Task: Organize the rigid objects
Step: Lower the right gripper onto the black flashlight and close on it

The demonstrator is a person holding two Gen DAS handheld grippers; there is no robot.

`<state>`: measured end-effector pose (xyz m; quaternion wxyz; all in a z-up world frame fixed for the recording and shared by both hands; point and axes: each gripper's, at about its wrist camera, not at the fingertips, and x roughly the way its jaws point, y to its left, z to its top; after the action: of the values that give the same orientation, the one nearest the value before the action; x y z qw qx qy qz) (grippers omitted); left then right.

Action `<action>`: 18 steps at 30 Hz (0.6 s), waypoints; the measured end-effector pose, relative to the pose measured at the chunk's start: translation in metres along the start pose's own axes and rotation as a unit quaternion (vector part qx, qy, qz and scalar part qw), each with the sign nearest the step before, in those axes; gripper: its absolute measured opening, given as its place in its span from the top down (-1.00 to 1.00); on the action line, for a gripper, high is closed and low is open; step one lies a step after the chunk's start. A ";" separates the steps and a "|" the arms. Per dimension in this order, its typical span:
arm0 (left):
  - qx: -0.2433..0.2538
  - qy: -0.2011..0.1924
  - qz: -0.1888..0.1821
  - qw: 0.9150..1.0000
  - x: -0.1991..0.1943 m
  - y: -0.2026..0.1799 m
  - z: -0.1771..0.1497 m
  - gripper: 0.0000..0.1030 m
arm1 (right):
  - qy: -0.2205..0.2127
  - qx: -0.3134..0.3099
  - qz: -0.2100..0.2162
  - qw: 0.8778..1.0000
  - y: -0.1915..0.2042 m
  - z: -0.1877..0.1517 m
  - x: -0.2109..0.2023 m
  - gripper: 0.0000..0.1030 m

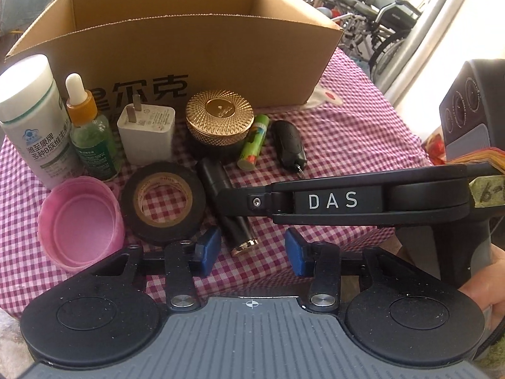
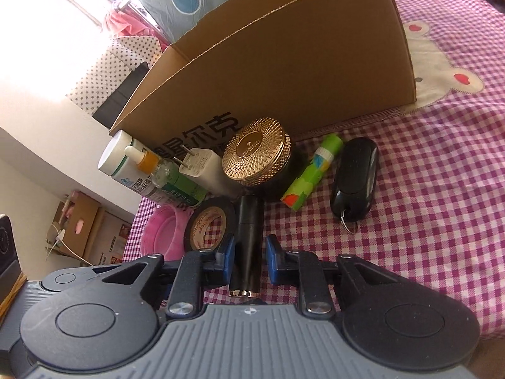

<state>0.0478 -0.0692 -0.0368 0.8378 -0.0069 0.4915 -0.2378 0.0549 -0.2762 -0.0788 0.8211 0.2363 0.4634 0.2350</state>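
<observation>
A black tube with a gold end [image 2: 248, 246] lies on the checked cloth between the pads of my right gripper [image 2: 250, 259]; the jaws straddle it with small gaps, not closed on it. It also shows in the left wrist view [image 1: 232, 211], where the right gripper's finger [image 1: 315, 200] reaches across it. My left gripper [image 1: 251, 254] is open and empty, just in front of the tube. An open cardboard box [image 1: 195, 41] stands behind the objects.
Around the tube stand a tape roll [image 1: 162, 202], a pink lid [image 1: 80, 227], a white pill bottle [image 1: 30, 117], a dropper bottle [image 1: 91, 129], a white charger [image 1: 146, 132], a gold-lidded jar [image 1: 219, 120], a green stick [image 1: 254, 142] and a black key fob [image 1: 288, 143].
</observation>
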 end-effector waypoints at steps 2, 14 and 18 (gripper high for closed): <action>0.001 0.004 0.002 1.000 0.002 0.003 -0.002 0.18 | 0.000 0.003 0.002 1.000 -0.001 -0.001 0.000 0.59; 0.020 0.014 -0.001 1.000 -0.001 -0.002 -0.015 0.23 | 0.020 0.083 0.033 0.996 -0.027 -0.015 -0.009 0.58; 0.015 0.016 -0.004 1.000 0.002 0.001 -0.011 0.22 | 0.029 0.093 0.036 0.995 -0.031 -0.010 -0.008 0.57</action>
<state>0.0399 -0.0668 -0.0438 0.8287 0.0076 0.5016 -0.2483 0.0478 -0.3035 -0.0963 0.7728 0.3214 0.4978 0.2272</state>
